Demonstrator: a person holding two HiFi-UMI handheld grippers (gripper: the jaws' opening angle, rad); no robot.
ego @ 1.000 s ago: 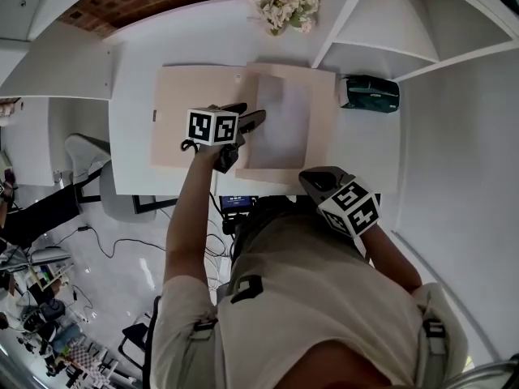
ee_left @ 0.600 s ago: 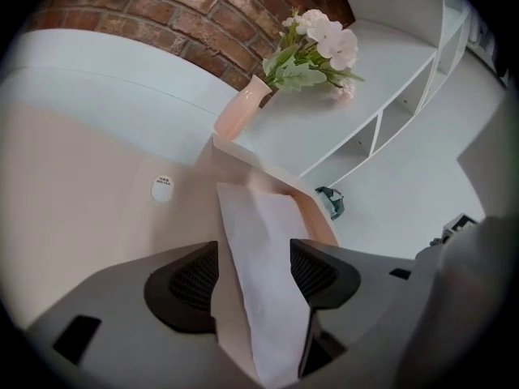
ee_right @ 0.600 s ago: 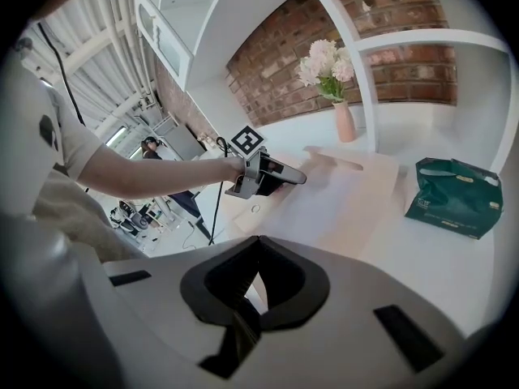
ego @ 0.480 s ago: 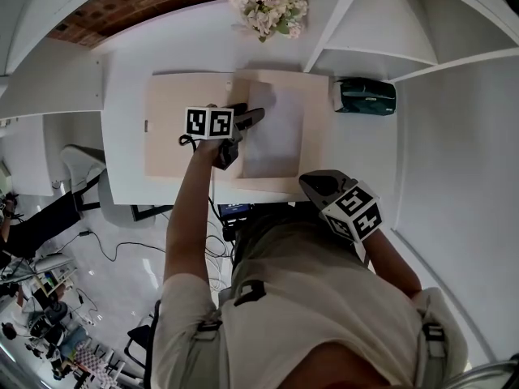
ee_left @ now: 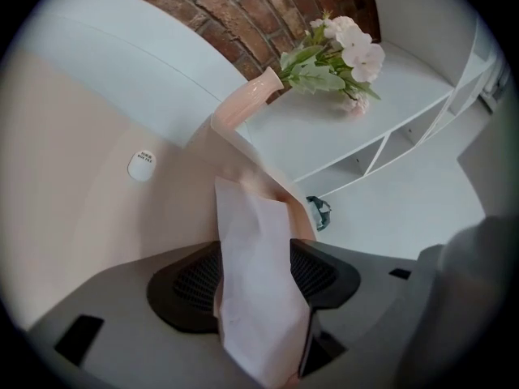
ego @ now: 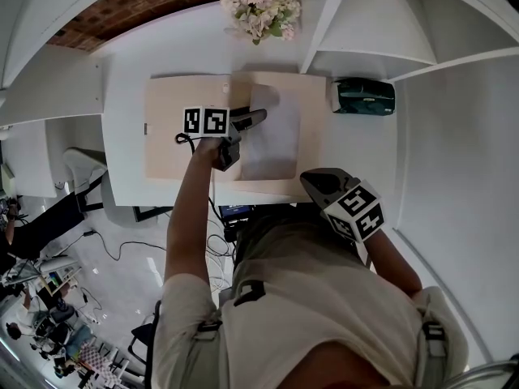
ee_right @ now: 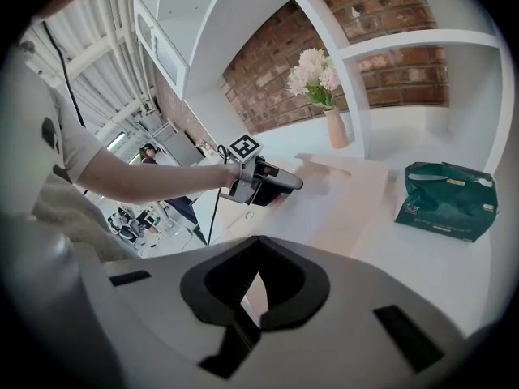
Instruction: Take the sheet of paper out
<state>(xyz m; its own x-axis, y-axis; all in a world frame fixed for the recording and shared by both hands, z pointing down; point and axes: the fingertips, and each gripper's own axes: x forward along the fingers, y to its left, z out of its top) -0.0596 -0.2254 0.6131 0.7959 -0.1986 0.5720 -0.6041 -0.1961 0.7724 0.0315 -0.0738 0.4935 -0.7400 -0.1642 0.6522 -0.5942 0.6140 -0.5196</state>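
Over the open folder [ego: 174,136], the left gripper [ego: 258,118] has its fingers clamped on the paper [ego: 272,140] at its edge. Flowers [ego: 255,6] stand behind and a green pack [ego: 363,96] lies to the right. The right gripper [ego: 320,183], fingers together and empty, hangs at the tabletop [ego: 357,152] front edge.

The sheet of paper [ee_left: 253,250] is seen as thin, matt and white, the folder [ego: 174,132] as smooth beige card; matt grey plastic is shown on the left hand-held gripper [ego: 250,122], with mesh-textured black pads [ee_left: 188,284], the worktop [ego: 126,71] smooth white
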